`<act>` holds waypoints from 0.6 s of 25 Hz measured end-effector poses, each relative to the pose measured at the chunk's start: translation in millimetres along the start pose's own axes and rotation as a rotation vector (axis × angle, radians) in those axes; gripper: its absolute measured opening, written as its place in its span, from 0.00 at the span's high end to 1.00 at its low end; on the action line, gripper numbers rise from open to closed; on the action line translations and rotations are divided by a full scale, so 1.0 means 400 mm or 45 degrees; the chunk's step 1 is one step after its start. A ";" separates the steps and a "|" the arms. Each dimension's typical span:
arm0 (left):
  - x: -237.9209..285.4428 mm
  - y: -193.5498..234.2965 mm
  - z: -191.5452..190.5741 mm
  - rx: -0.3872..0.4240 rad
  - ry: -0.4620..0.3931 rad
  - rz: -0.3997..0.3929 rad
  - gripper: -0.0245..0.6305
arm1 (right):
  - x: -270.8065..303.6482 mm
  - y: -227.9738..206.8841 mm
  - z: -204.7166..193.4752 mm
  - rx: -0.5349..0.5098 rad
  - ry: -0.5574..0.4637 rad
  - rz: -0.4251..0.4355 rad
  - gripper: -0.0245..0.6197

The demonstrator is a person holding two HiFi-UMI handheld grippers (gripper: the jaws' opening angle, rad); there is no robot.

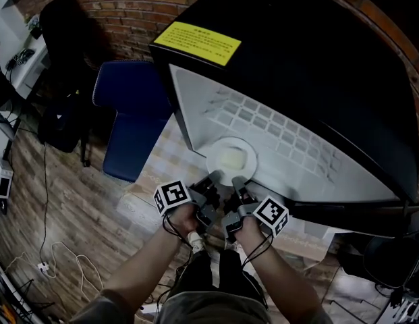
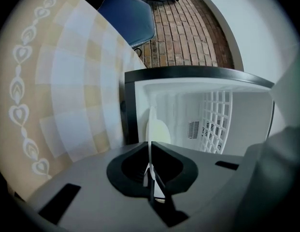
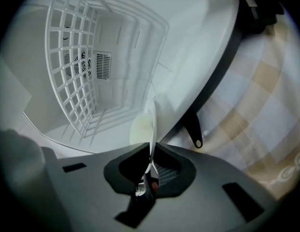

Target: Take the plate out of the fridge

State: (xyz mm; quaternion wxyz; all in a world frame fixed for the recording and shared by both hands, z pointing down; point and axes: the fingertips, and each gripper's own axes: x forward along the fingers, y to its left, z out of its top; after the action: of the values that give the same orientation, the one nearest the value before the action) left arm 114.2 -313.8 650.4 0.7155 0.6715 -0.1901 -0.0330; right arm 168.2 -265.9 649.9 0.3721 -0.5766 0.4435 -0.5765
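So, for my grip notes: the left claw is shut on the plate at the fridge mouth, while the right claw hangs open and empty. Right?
No. The right claw is not open and empty: the right gripper view shows it shut on the plate rim too. The left claw is shut on the plate at the fridge mouth, as you said.

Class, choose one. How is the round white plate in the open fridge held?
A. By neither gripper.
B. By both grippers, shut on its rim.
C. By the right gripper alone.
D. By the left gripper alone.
B: the two gripper views show the left gripper and the right gripper each with its jaws closed on the rim of the round white plate.
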 end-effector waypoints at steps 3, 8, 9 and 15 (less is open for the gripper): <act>-0.020 -0.022 -0.009 0.003 -0.017 -0.009 0.92 | -0.018 0.019 -0.010 0.007 0.014 0.016 0.90; -0.064 -0.092 -0.025 -0.001 -0.053 -0.045 0.92 | -0.060 0.087 -0.024 -0.014 0.044 0.040 0.90; -0.076 -0.107 -0.031 -0.003 -0.056 -0.052 0.92 | -0.072 0.102 -0.030 -0.018 0.054 0.040 0.90; -0.154 -0.200 -0.061 -0.004 -0.099 -0.104 0.92 | -0.141 0.195 -0.065 -0.027 0.123 0.062 0.90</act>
State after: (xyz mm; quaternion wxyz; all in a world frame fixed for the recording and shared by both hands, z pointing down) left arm 81.6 -279.6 557.8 0.7068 0.6756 -0.1901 -0.0884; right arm 139.3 -236.6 559.3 0.3579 -0.5413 0.4809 -0.5896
